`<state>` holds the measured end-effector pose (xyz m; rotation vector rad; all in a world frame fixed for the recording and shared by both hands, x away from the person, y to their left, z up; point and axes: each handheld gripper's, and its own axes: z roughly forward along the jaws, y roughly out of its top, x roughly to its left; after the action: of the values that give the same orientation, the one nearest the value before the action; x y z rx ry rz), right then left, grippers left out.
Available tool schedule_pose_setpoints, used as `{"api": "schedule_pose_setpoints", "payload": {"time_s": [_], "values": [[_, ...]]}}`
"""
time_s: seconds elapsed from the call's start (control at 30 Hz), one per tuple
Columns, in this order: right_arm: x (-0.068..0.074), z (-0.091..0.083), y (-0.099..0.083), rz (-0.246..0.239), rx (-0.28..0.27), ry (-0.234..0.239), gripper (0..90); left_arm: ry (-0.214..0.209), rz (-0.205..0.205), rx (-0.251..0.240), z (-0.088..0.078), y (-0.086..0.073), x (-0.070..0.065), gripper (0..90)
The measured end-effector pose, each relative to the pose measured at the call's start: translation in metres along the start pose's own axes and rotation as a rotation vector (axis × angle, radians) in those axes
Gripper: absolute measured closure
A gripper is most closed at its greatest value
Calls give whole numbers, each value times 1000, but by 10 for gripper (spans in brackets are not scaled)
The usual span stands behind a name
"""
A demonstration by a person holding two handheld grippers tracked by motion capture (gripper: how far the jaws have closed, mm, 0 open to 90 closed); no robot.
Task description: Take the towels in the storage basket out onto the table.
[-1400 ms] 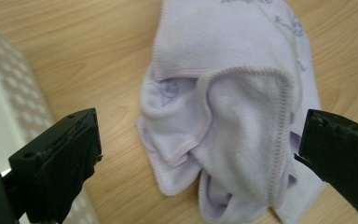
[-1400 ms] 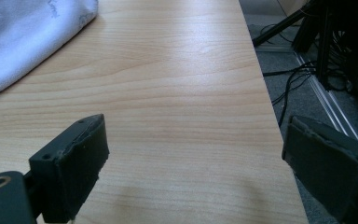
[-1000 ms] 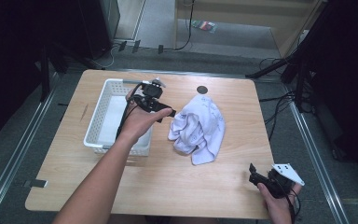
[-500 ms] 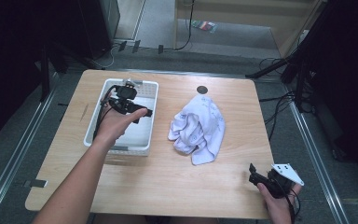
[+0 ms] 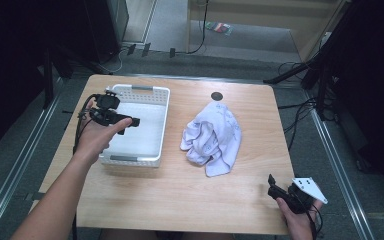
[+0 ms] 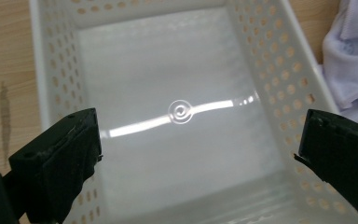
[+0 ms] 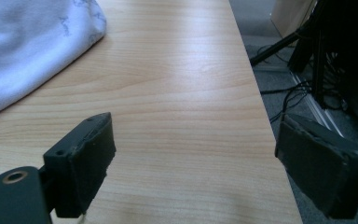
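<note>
We hold the left gripper [image 5: 130, 121] above the white perforated plastic basket [image 5: 161, 125], over its left part, and its two black jaws stand wide apart with nothing between them. In the left gripper view [image 6: 198, 154] we look straight down into this basket [image 6: 279, 60]: the smooth bottom is bare, it has a small spiral mark in the middle, and a bright stripe of light crosses it. The basket stands on the left half of the light wooden table [image 5: 190, 195], with one short wall towards us.

The crumpled pale lilac cloth [image 5: 214, 137] lies in a heap on the table, just to the right of the basket but apart from it (in the left gripper view a corner of it [image 6: 349, 56] shows beyond the basket wall).

The right gripper [image 5: 271, 186] is low at the near right corner of the table, well apart from the cloth. Its jaws are also spread wide and hold nothing; in the right gripper view [image 7: 193, 163] only bare wood lies between them, and the cloth [image 7: 28, 42] is far at the upper left.

A small round black mark [image 5: 216, 96] sits on the table near its far edge, beyond the cloth.
</note>
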<state>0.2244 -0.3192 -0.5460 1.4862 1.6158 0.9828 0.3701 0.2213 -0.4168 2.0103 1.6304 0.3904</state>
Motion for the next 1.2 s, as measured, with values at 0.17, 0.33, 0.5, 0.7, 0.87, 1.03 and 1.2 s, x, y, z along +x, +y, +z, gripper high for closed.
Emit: {"api": "schedule_pose_setpoints", "payload": {"time_s": [0.17, 0.33, 0.5, 0.7, 0.87, 1.03, 1.2], "values": [[4, -1, 0, -40, -10, 9, 115, 24, -14, 2, -5, -10, 19, 0], [7, -4, -2, -82, -38, 29, 103, 33, -37, -2, -13, -17, 36, 0], [8, -4, -2, -85, -38, 26, 96, 32, -58, -22, -22, -27, 50, 0], [7, -5, -2, -73, -40, 20, 96, 22, -80, -56, -32, -44, 60, 0], [5, -5, -2, -53, -44, 17, 95, 36, -91, -90, -37, -67, 66, 0], [4, -5, -2, -42, -46, 17, 96, 33, -104, -153, -43, -91, 70, 0], [4, -6, -3, -34, -44, 22, 100, 36, -80, -202, -47, -113, 72, 0]]}}
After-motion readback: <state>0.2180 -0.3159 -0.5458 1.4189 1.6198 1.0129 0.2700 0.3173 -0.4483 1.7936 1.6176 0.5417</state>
